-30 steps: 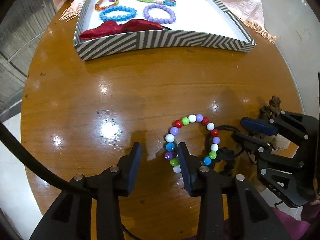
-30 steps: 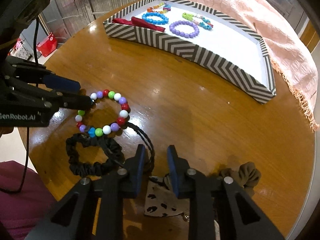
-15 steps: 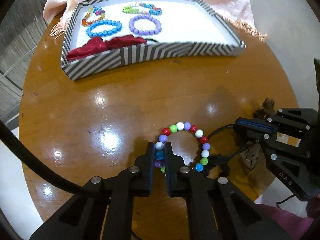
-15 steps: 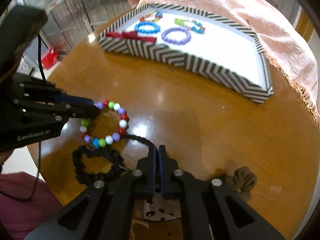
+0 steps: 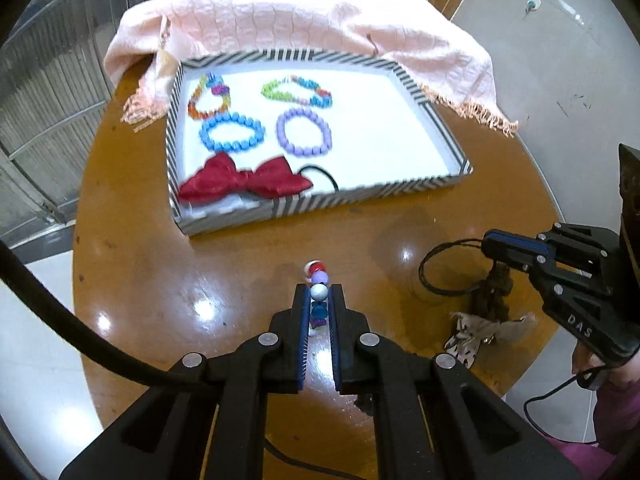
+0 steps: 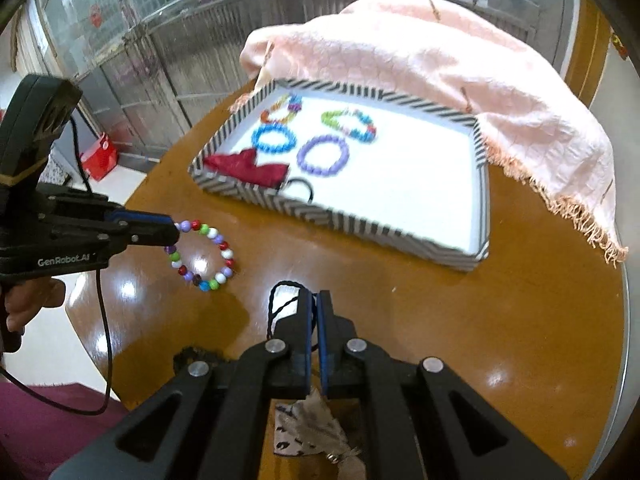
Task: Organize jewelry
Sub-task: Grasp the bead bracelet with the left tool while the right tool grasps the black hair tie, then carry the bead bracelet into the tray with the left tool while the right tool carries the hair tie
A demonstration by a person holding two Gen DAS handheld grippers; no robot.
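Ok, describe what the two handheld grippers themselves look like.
Both are matte black plastic with angular open-frame linkages, silver rivets and blue finger pads. The left gripper reads "GenRobot.AI" in white on its side, and a black cable hangs under its pistol handle. The right gripper shows white "DAS" lettering and trails a thin black cable too.
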